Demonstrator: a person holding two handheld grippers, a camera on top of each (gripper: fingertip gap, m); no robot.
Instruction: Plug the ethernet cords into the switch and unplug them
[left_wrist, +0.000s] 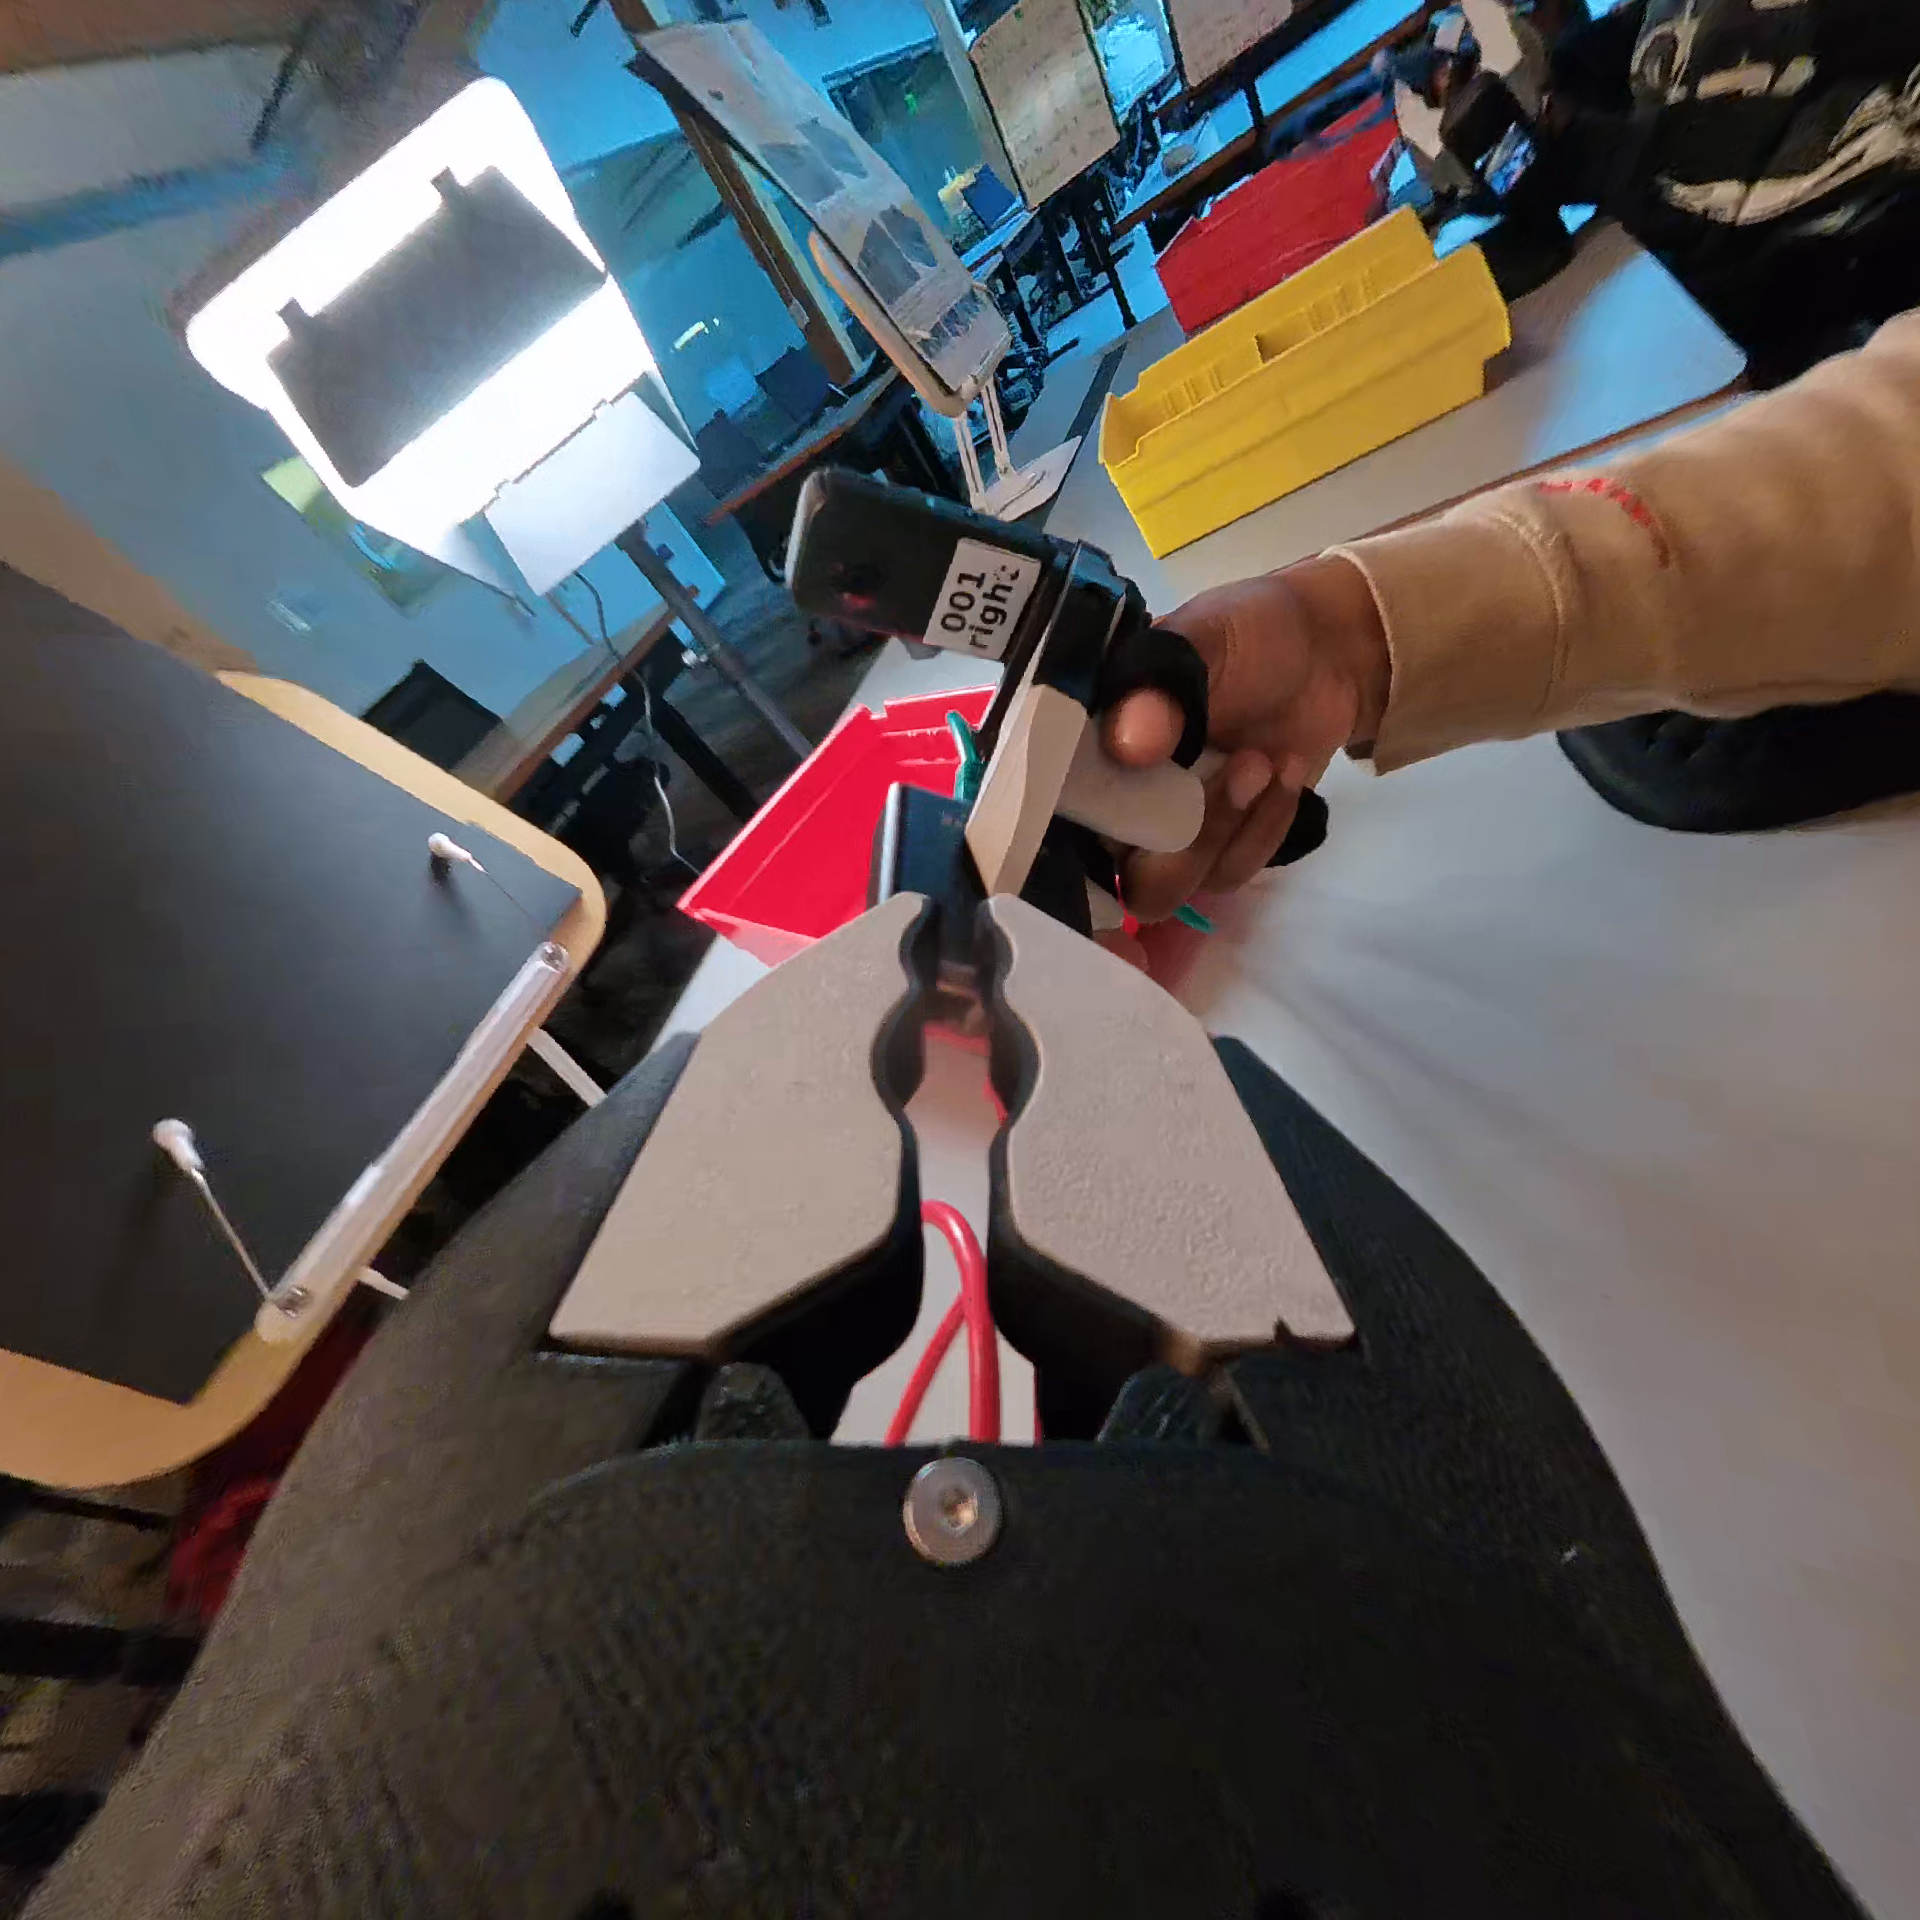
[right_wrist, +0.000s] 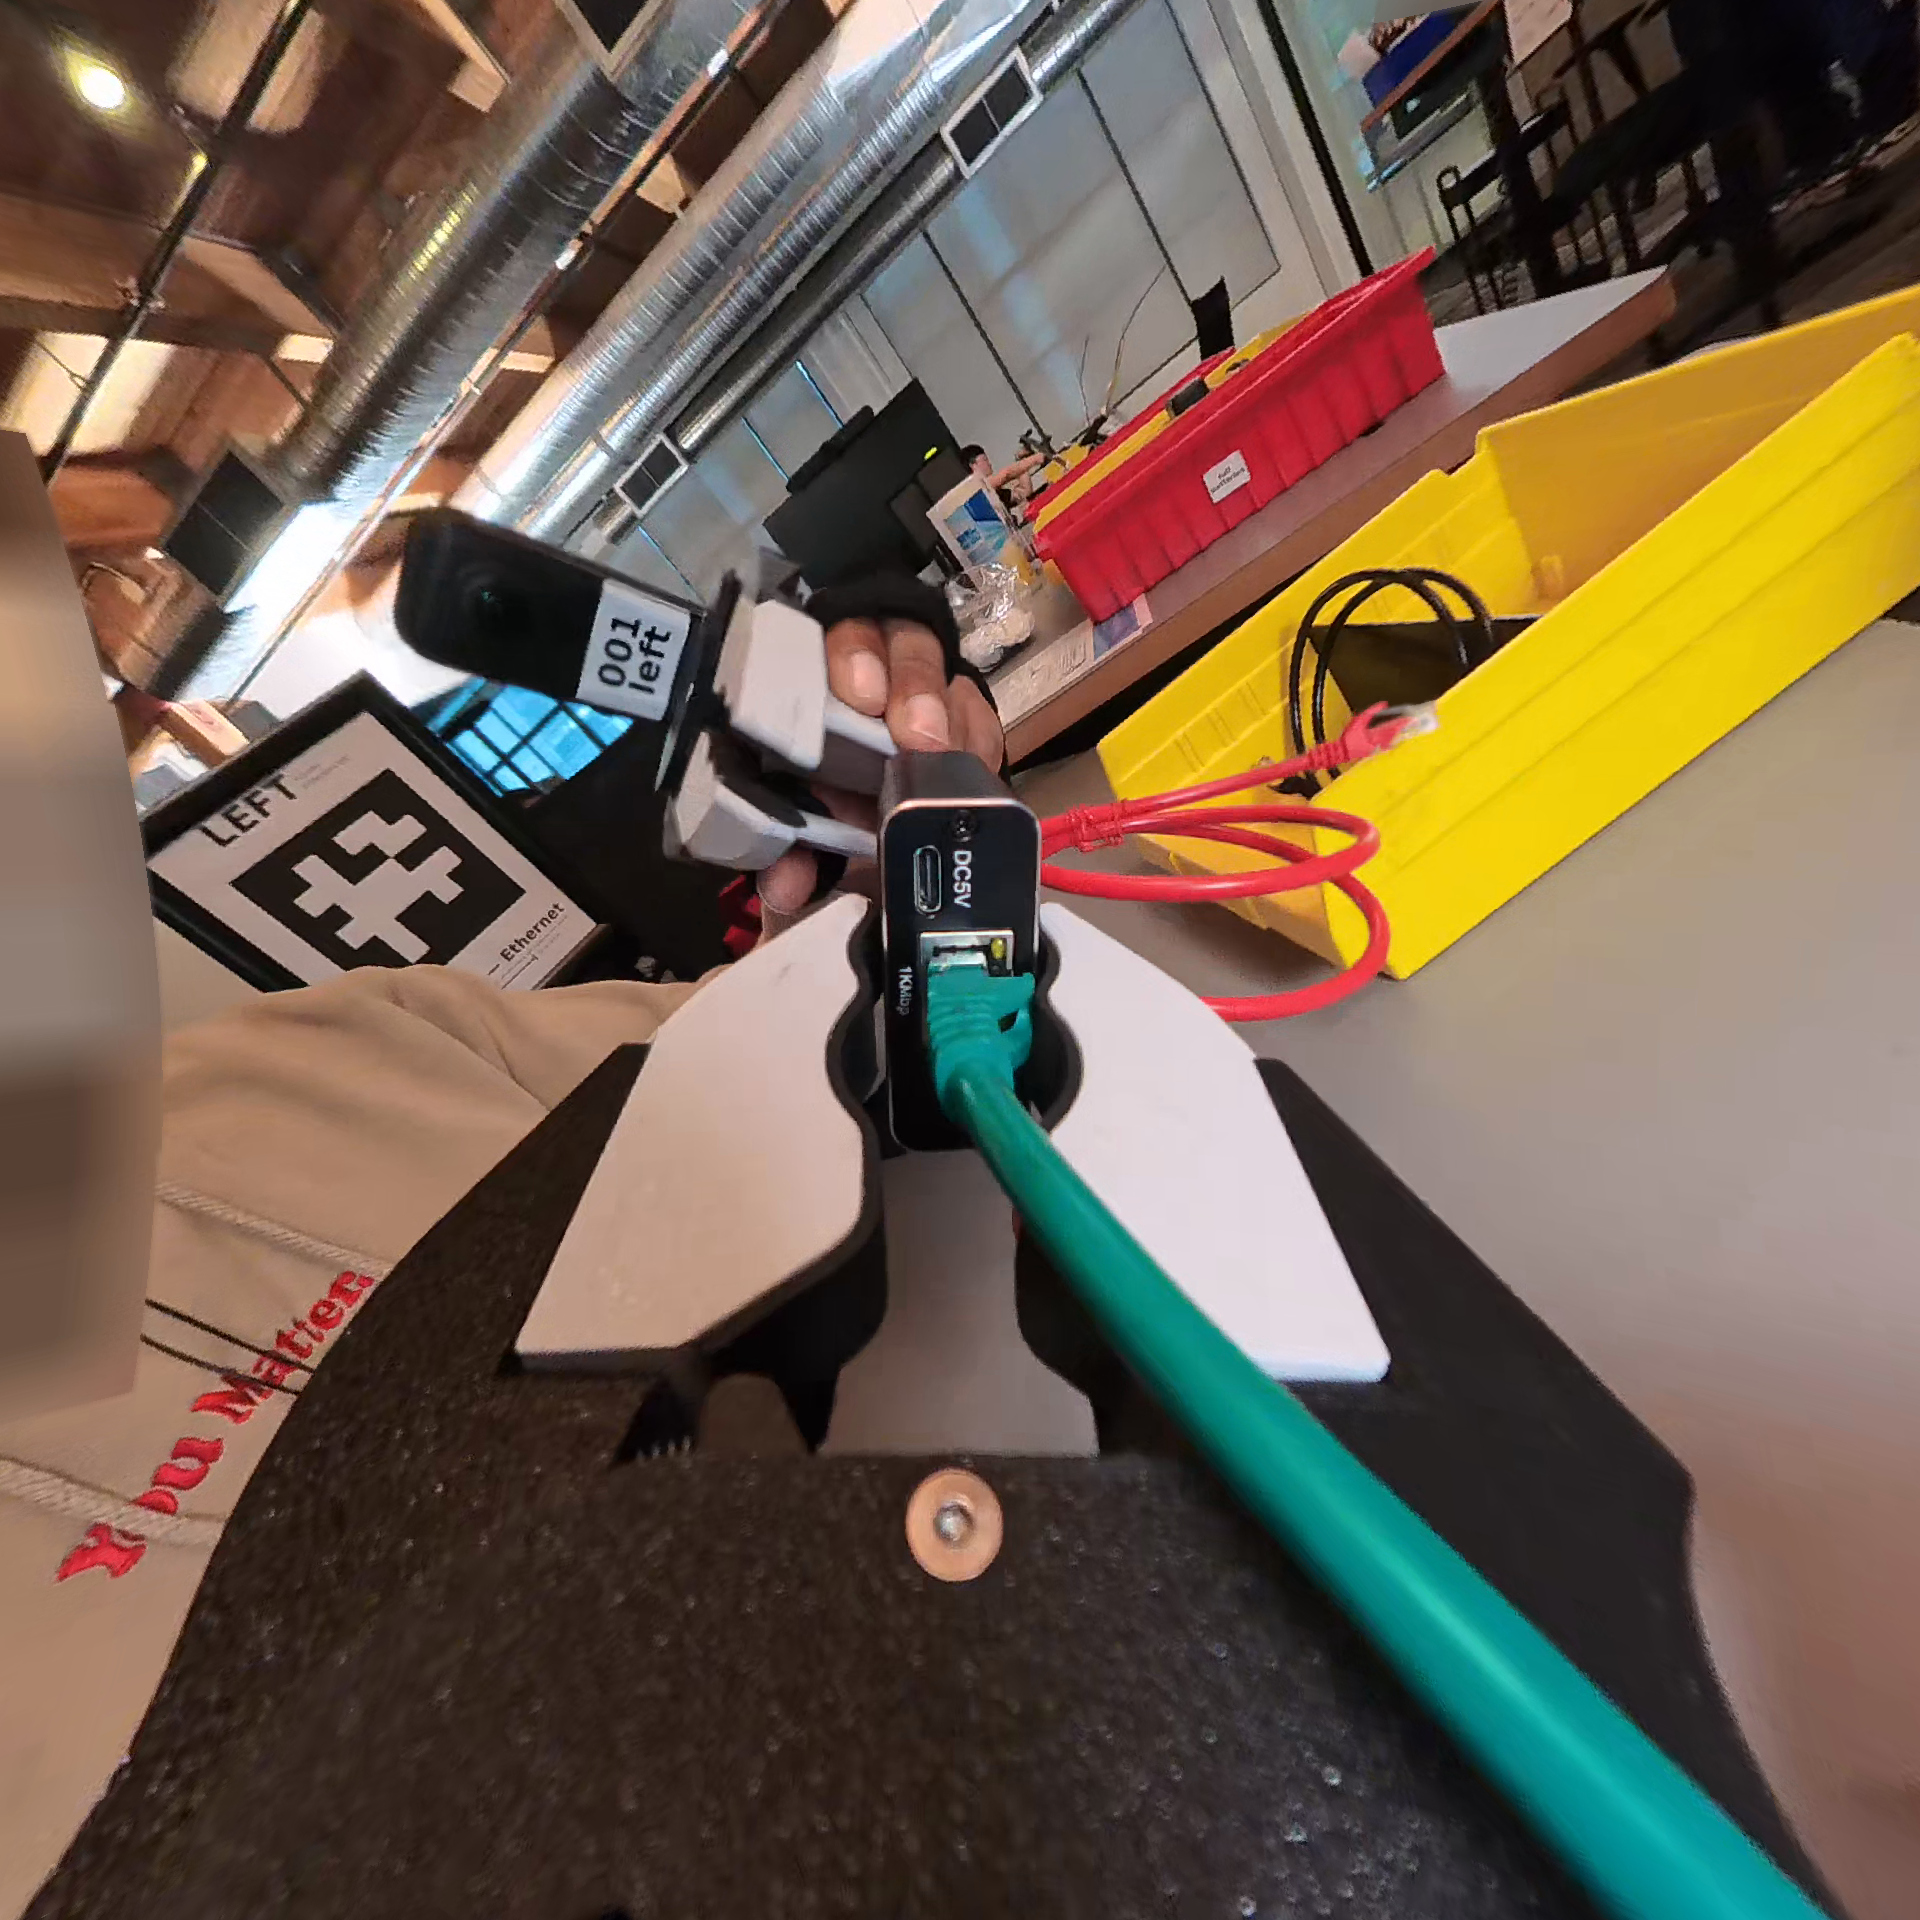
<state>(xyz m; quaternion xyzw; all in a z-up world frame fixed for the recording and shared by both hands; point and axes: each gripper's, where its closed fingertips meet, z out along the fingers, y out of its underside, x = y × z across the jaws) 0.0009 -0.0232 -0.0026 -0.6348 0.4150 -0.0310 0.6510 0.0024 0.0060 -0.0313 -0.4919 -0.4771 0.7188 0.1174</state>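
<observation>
My right gripper (right_wrist: 956, 925) is shut on a small black switch (right_wrist: 956, 852) and holds it upright above the table. A green ethernet cord (right_wrist: 1195, 1299) is plugged into the port facing me. My left gripper (left_wrist: 956, 914) is shut at the switch's far end (left_wrist: 914, 842), on what looks like a plug of the red cord (left_wrist: 961, 1299), which runs back between its fingers. It also shows in the right wrist view (right_wrist: 868, 795). The red cord (right_wrist: 1247, 883) loops on the table, with a free plug (right_wrist: 1392, 727) on the yellow bin's edge.
A yellow bin (right_wrist: 1558, 623) holding a black cable (right_wrist: 1382, 623) stands on the grey table (right_wrist: 1558, 1143) to the right. A red bin (left_wrist: 821, 821) sits behind the switch. A framed marker sign (right_wrist: 364, 862) stands at the left, and a black board (left_wrist: 208, 987) beside the table edge. The tips of one gripper are about 5 cm away from the tips of the other.
</observation>
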